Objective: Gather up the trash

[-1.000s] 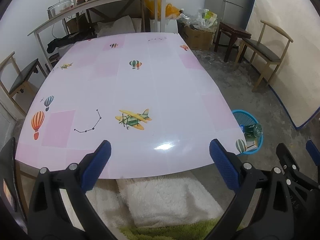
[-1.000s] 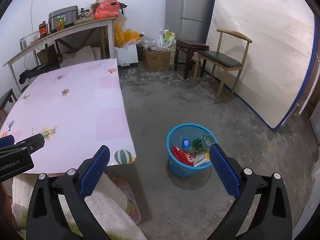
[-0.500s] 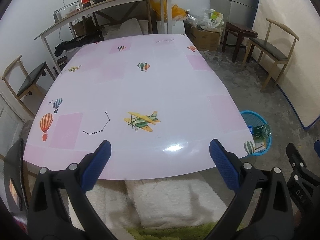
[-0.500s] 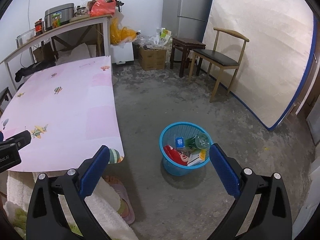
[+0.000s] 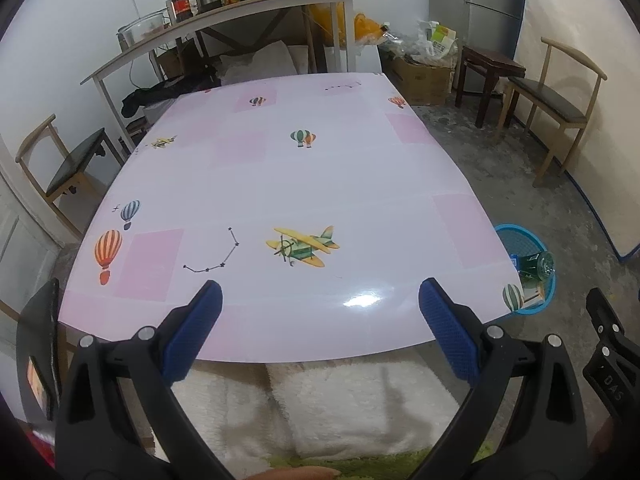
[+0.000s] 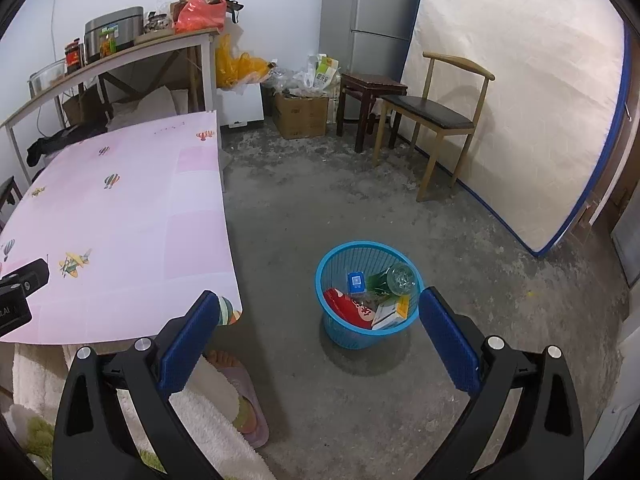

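Observation:
A blue plastic basket (image 6: 343, 256) stands on the concrete floor right of the table; inside lie a green glass bottle (image 6: 394, 279), a red packet (image 6: 347, 307), a small blue box (image 6: 355, 281) and a white-and-orange carton (image 6: 391, 312). My right gripper (image 6: 319, 328) hangs open above the floor just in front of the basket, holding nothing. The left wrist view shows the basket (image 5: 532, 240) past the table's right corner. My left gripper (image 5: 320, 316) is open over the near edge of the pink table (image 5: 280, 184), with nothing between its fingers.
A person's foot in a slipper (image 6: 240, 392) rests on the floor beside a white fleece blanket (image 5: 340, 404). Wooden chairs (image 6: 440, 116) (image 5: 68, 164), a dark stool (image 6: 368, 96), a cardboard box (image 6: 300, 114), a cluttered shelf (image 5: 224, 16) and a leaning mattress (image 6: 520, 92) ring the room.
Both views have shifted slightly: the table and basket sit a little further right in the left view, and the basket has drifted left and nearer centre in the right view. Both grippers stay open.

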